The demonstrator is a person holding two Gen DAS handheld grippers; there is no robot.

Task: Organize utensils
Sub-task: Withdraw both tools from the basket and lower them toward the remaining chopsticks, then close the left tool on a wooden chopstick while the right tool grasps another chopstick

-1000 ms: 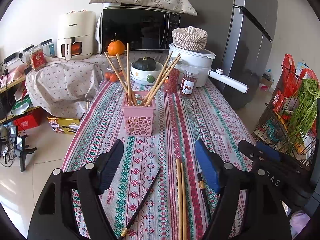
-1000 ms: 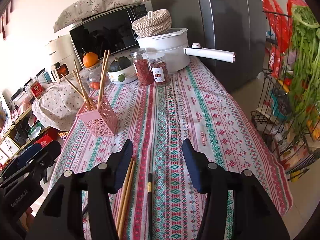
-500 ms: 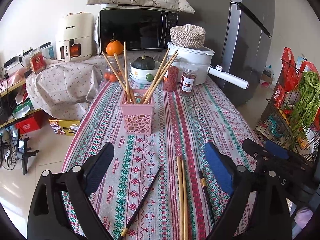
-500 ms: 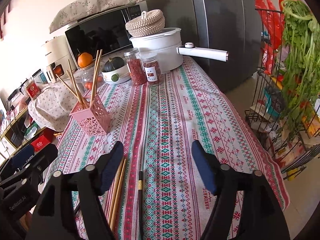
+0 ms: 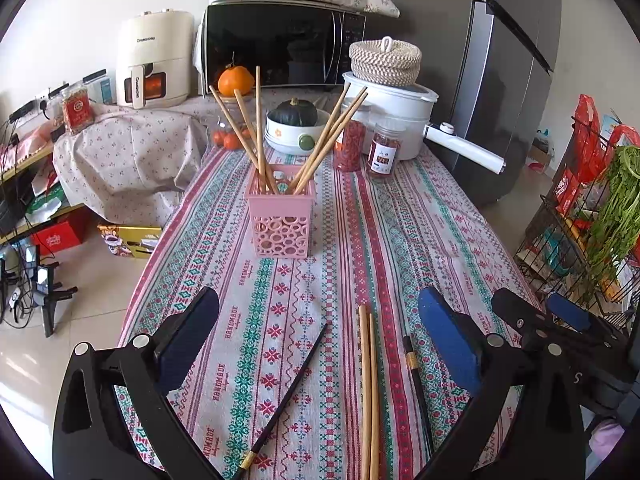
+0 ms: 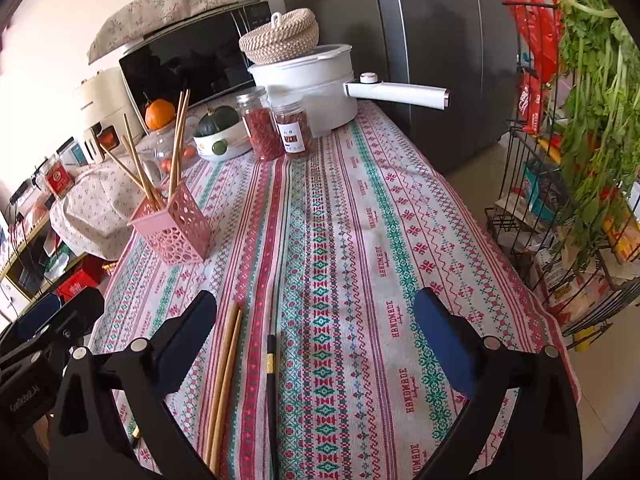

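Note:
A pink perforated holder [image 5: 280,216] stands on the patterned tablecloth with several wooden chopsticks [image 5: 256,128] in it; it also shows in the right wrist view [image 6: 176,228]. On the cloth lie a pair of wooden chopsticks [image 5: 368,392] [image 6: 224,376], a dark chopstick [image 5: 288,392] lying slantwise, and another dark chopstick with a gold band [image 5: 416,384] [image 6: 271,392]. My left gripper [image 5: 318,340] is wide open and empty above them. My right gripper [image 6: 316,336] is wide open and empty, to the right of the left one.
At the far end stand two red spice jars [image 5: 384,152], a bowl with a dark squash [image 5: 296,128], a white pot with a long handle [image 5: 400,116] and a microwave [image 5: 280,52]. A wire rack with greens [image 6: 580,140] stands right of the table. The cloth's edges fall away on both sides.
Both grippers have opened wider and drawn back a little from the holder. The chopsticks on the cloth have not moved.

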